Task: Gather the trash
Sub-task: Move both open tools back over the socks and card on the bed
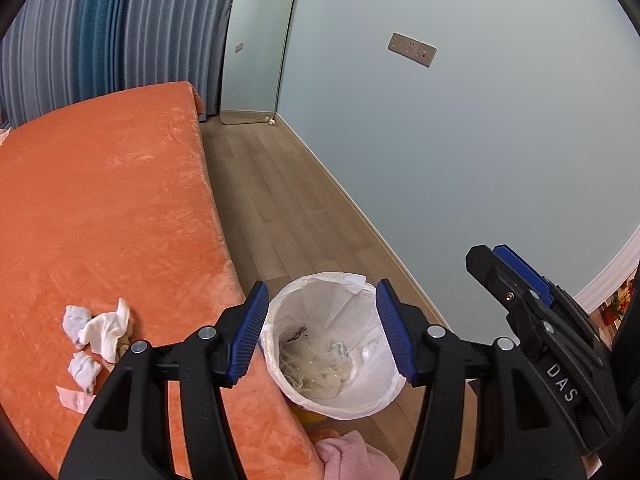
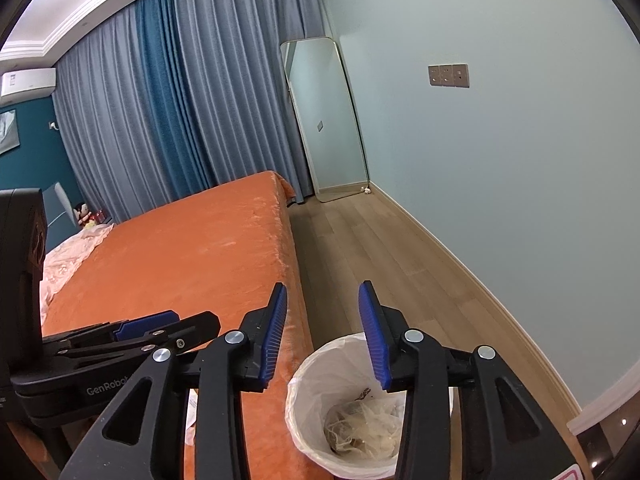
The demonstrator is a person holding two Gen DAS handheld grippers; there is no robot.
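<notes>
A small bin (image 1: 362,314) lined with a white bag stands on the floor against the bed's edge, with crumpled plastic and paper trash (image 1: 320,368) at its bottom. My left gripper (image 1: 323,285) hangs open above the bin, nothing between its blue pads. My right gripper (image 2: 323,286) is open and empty too, over the bin (image 2: 306,394) and the bed's edge; from the left wrist it shows side-on at the right (image 1: 496,264). Crumpled white tissues (image 1: 100,328) and a paper slip (image 1: 74,398) lie on the orange bedcover to the left of the bin.
The orange bed (image 1: 120,200) fills the left side. A strip of wooden floor (image 1: 280,200) runs between it and the pale wall to a leaning mirror (image 1: 260,40). A pink cloth (image 1: 348,456) lies near the bin. Curtains (image 2: 160,112) hang behind the bed.
</notes>
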